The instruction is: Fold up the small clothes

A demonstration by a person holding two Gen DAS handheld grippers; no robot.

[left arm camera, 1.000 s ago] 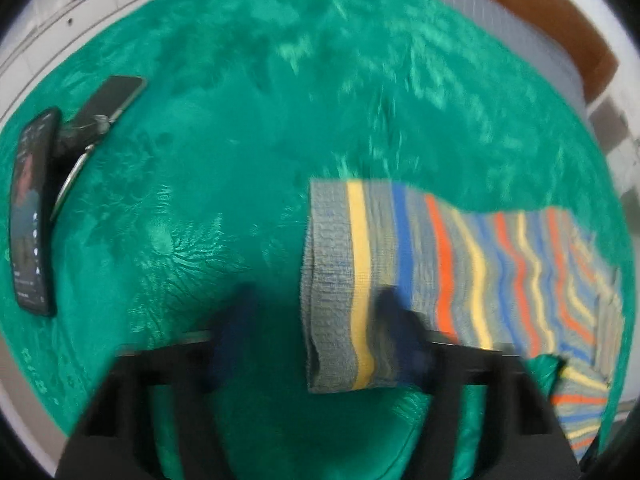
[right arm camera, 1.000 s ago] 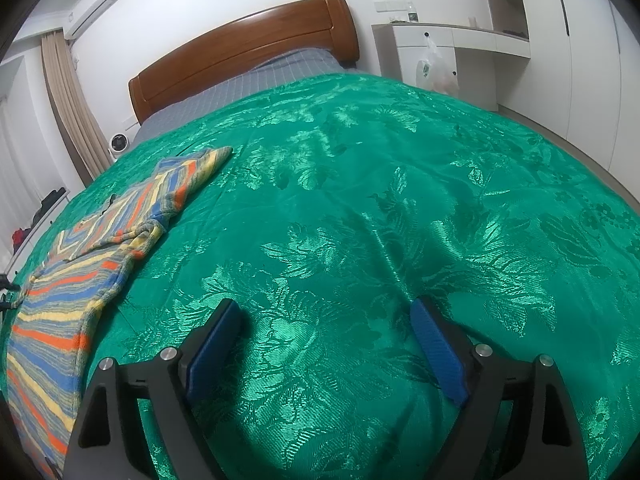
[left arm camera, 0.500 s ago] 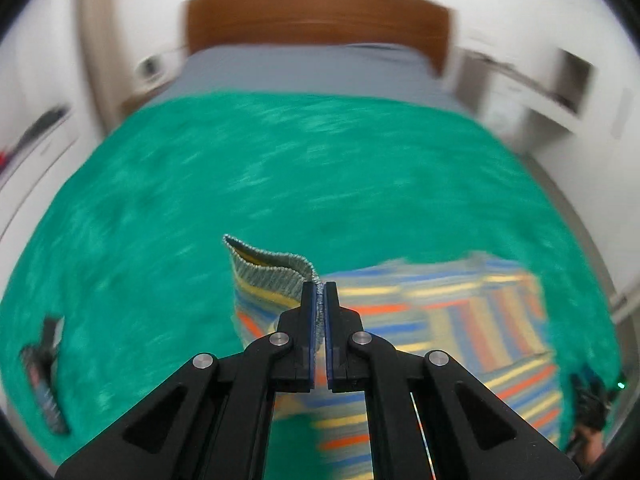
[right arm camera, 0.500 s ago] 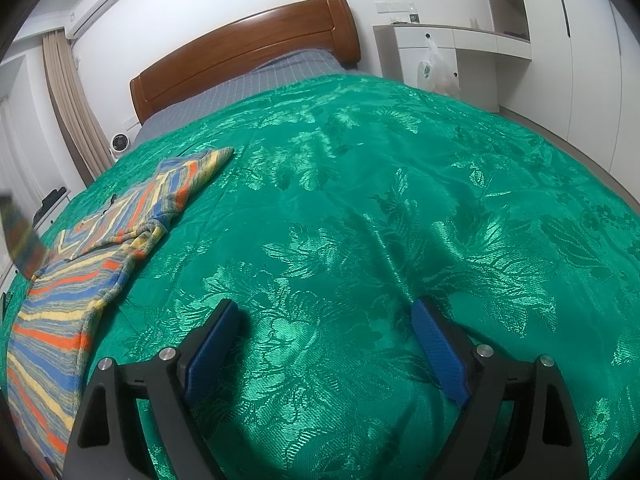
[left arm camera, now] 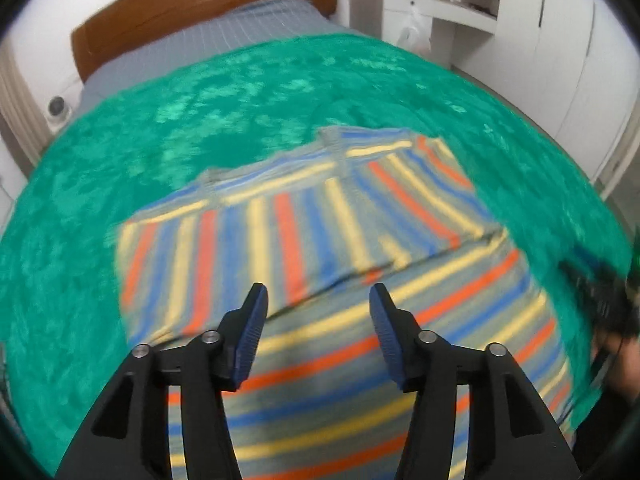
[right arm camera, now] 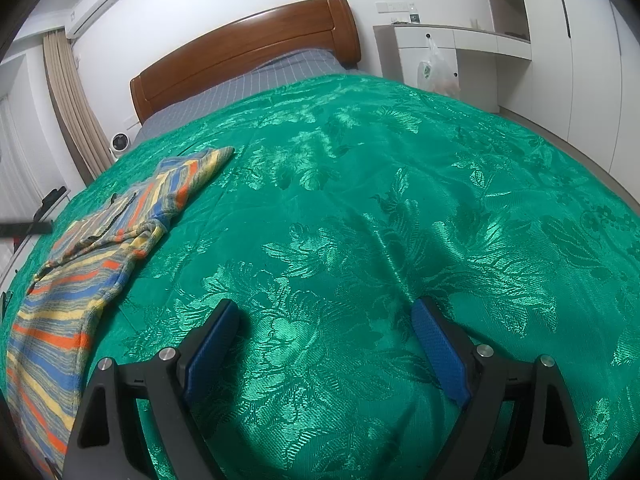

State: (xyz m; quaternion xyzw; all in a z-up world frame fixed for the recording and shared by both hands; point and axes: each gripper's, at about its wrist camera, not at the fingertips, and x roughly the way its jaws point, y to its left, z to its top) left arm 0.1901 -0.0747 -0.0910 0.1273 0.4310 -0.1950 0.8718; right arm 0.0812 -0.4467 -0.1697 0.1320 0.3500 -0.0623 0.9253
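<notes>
Garment: a striped knitted top (left arm camera: 320, 240) lies on the green bedspread (left arm camera: 240, 92) of the bed, toward its left side as the right wrist view shows it (right arm camera: 72, 276).
Done so far: one sleeve looks folded across the body; in the left wrist view a panel with stripes running away from the camera lies over the part whose stripes run across, and a fold edge crosses between them.
Left gripper (left arm camera: 316, 320): its jaws have just been opening and now stand about half apart, with nothing between them; the cloth lies below and beyond the fingertips, and the pads do not press on it. The picture is blurred, so fine contact cannot be judged.
Right gripper (right arm camera: 324, 344): wide open and empty, poised over bare bedspread well to the right of the garment.
Other sleeve: in the right wrist view the far sleeve (right arm camera: 196, 168) lies stretched out toward the headboard (right arm camera: 248, 44), seemingly unfolded.
Left to do: by my reckoning, bring that sleeve in, then fold the body over on itself, and smooth the bundle.
Progress: early, roughly the first fold of several.
Risk: the loose knit may slide on the glossy bedspread.
</notes>
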